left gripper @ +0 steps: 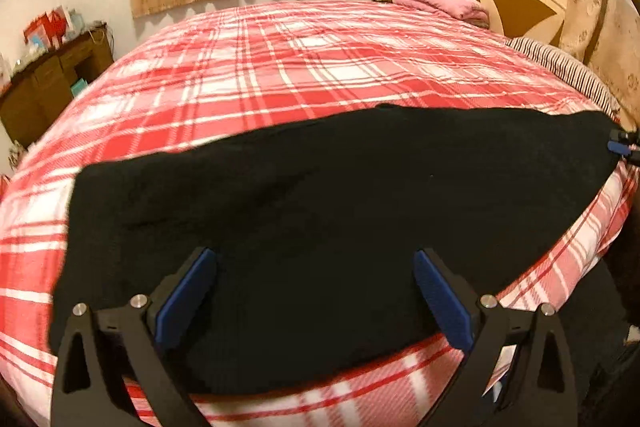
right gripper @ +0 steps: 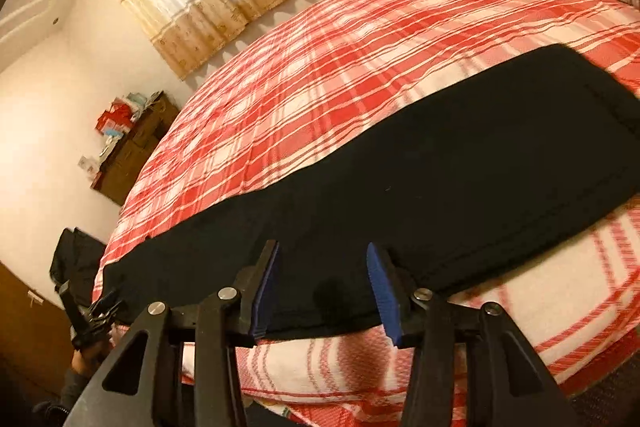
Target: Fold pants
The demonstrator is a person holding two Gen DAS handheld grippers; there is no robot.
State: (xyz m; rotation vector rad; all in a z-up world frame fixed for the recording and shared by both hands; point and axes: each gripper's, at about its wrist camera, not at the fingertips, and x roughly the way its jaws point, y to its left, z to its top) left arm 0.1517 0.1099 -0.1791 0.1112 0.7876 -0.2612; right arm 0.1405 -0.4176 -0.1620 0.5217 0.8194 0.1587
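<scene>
Black fabric pants (left gripper: 320,195) lie flat as a long band across red-and-white plaid bedspread (left gripper: 280,67). Left gripper (left gripper: 316,299) jaws apart; right gripper (right gripper: 324,291) jaws apart, straddling the pants' near edge.

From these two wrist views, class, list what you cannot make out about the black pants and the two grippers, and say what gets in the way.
1. Black pants: seams and fold layers, both views; the dark cloth shows no detail.
2. Pants' far end, right wrist view: blurred at the frame edge.
3. Right gripper: whether it touches cloth; black against black.
4. Left gripper: what lies beneath, hidden by its own open fingers.
</scene>
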